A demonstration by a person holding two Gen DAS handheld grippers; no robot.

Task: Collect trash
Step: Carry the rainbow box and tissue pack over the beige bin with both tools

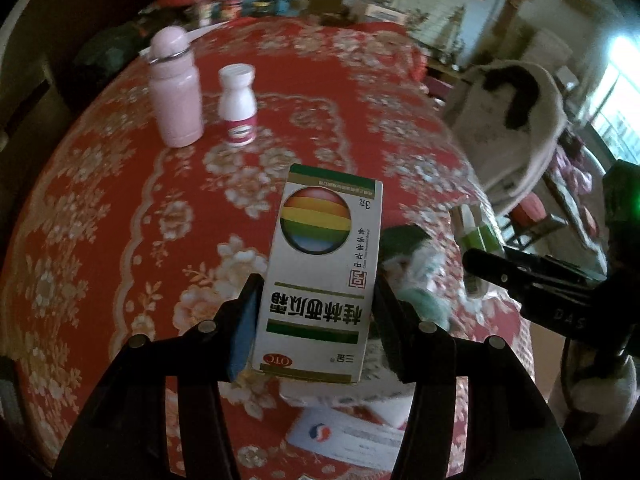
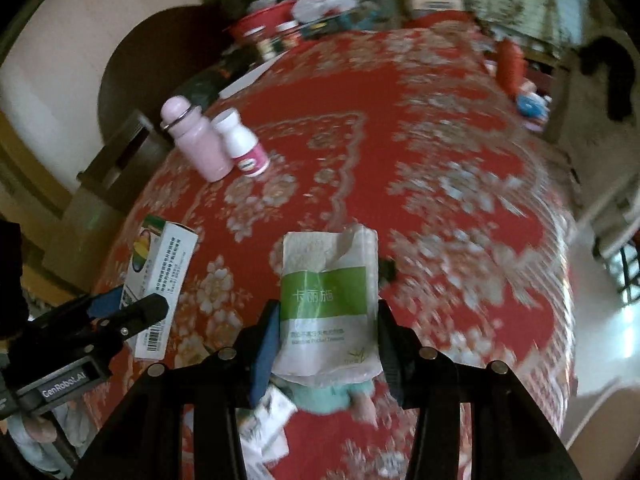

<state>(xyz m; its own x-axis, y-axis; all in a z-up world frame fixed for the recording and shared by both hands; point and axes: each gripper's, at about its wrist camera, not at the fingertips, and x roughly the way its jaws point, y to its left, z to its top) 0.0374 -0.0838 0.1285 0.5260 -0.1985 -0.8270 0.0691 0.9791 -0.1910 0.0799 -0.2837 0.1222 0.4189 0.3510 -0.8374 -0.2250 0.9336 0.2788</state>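
Cardboard box point(image 1: 320, 276) clamped by left gripper point(image 1: 316, 320) | tissue pack point(image 2: 328, 304) pinched by right gripper point(image 2: 326, 344) | slippery film could slide out | bottles point(image 1: 236, 106) at 11 o'clock could be toppled

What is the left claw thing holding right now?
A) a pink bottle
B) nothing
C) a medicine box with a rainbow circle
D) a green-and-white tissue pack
C: the left gripper is shut on the medicine box, while the tissue pack sits in the right gripper and the pink bottle stands on the table.
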